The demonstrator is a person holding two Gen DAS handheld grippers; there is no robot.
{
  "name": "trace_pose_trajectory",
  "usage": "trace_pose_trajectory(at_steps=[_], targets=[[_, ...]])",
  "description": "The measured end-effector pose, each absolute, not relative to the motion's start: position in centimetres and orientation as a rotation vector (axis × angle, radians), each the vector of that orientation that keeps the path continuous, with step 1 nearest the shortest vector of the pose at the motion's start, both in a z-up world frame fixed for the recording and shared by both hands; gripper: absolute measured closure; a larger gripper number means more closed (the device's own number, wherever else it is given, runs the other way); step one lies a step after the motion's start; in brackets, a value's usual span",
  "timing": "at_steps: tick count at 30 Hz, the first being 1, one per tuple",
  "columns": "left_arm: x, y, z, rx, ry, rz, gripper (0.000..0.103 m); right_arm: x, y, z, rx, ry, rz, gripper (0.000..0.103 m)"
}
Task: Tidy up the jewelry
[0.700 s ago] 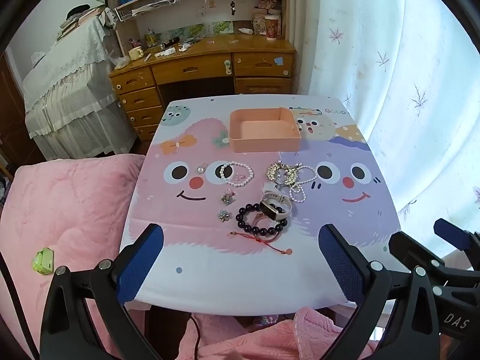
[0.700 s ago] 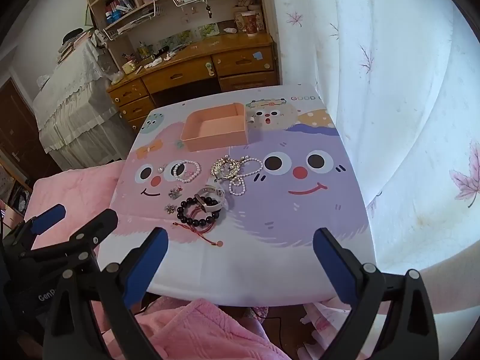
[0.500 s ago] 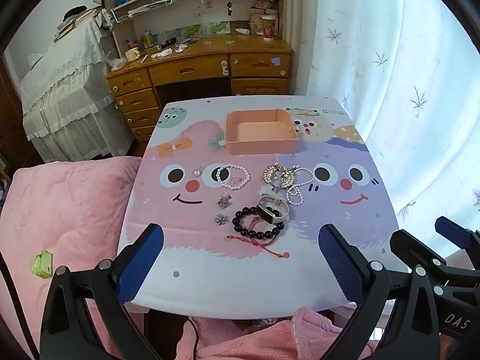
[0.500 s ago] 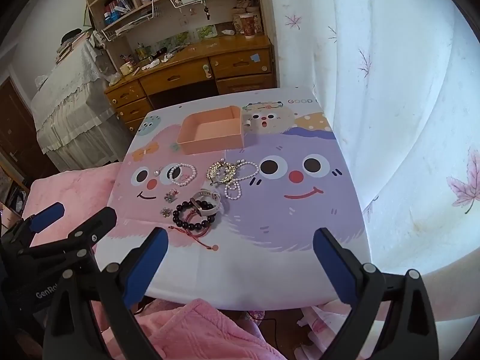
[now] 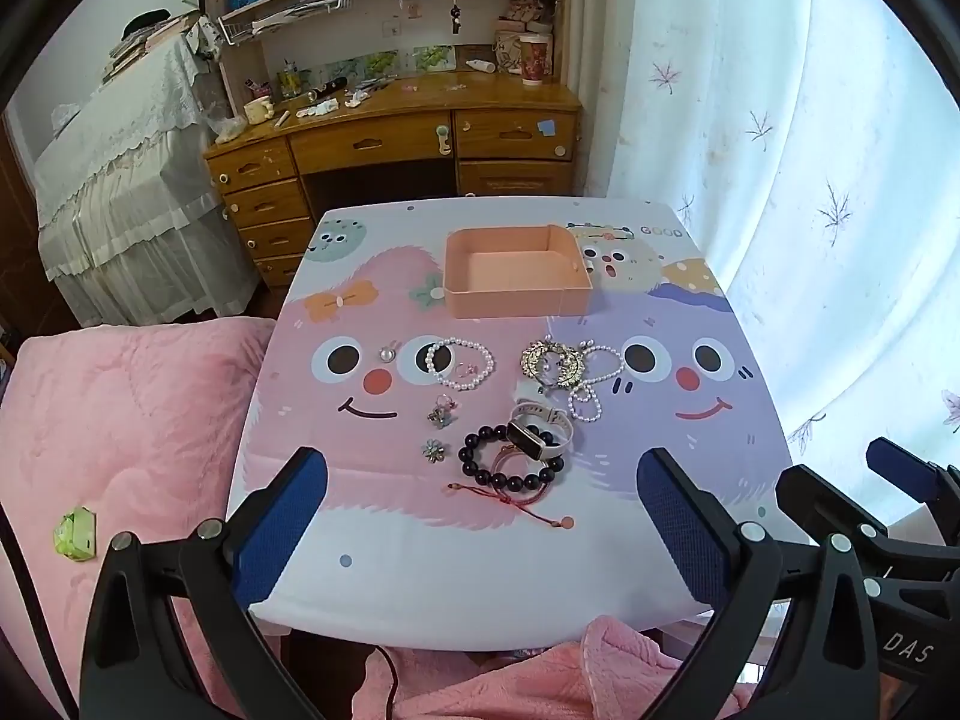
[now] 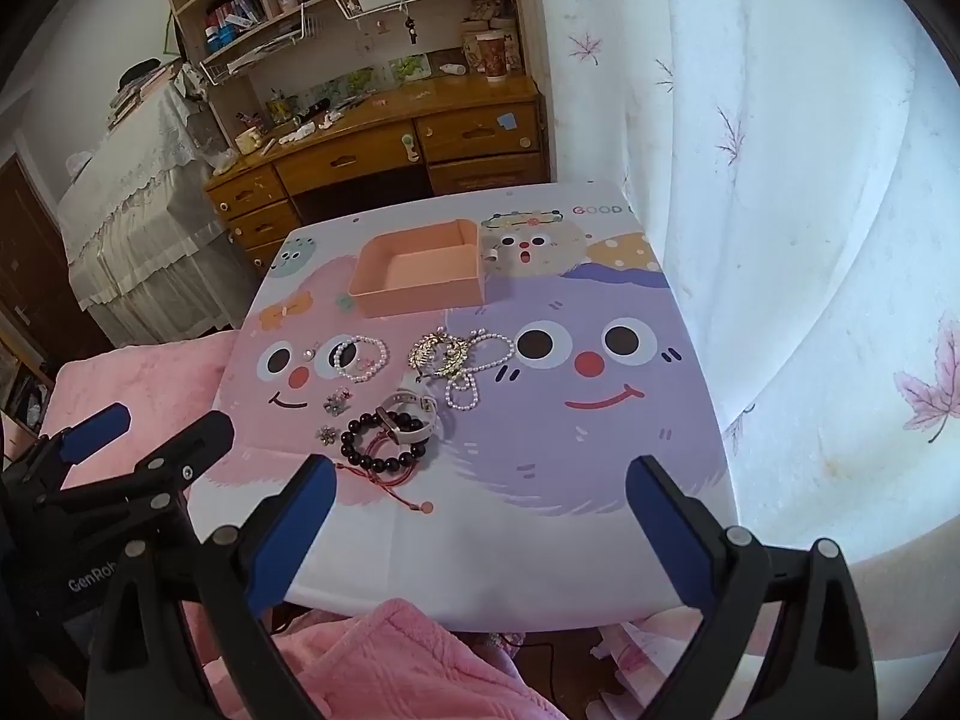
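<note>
Jewelry lies spread on the cartoon-printed table (image 5: pixel 690 516): a dark bead bracelet (image 5: pixel 510 461) (image 6: pixel 384 443), a white band watch (image 5: pixel 540 426) (image 6: pixel 411 414), a red cord bracelet (image 5: pixel 516 504), a pearl bracelet (image 5: pixel 459 363) (image 6: pixel 361 358), a gold brooch (image 5: pixel 551 363) (image 6: pixel 438 354) on a pearl necklace (image 5: pixel 591 384), and small charms (image 5: pixel 441 414). An empty pink box (image 5: pixel 516 279) (image 6: pixel 420 276) stands behind them. My left gripper (image 5: pixel 480 516) and right gripper (image 6: pixel 480 516) are open and empty, held above the table's near edge.
A pink quilt (image 5: pixel 120 432) lies left of the table and below its front edge. A white curtain (image 5: pixel 810 180) hangs at the right. A wooden desk (image 5: pixel 396 138) with shelves stands behind the table. The right gripper's body shows in the left wrist view (image 5: pixel 870 528).
Both grippers have drawn back and up a little, so the table and jewelry sit slightly lower and farther in view. Nothing on the table has moved.
</note>
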State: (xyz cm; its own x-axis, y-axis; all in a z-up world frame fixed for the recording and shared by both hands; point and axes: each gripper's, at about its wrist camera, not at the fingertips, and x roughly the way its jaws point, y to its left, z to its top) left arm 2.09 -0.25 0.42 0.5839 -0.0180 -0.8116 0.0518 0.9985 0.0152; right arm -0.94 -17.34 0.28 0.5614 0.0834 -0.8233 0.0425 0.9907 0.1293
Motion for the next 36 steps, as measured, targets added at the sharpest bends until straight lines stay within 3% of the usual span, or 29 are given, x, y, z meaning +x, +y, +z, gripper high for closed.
trace_pose_trajectory(at_steps=[36], targets=[[2.1, 1.8, 0.6, -0.021, 0.916, -0.007, 0.001, -0.3, -15.5, 0.5, 0.11, 0.96, 0.071, 0.005]])
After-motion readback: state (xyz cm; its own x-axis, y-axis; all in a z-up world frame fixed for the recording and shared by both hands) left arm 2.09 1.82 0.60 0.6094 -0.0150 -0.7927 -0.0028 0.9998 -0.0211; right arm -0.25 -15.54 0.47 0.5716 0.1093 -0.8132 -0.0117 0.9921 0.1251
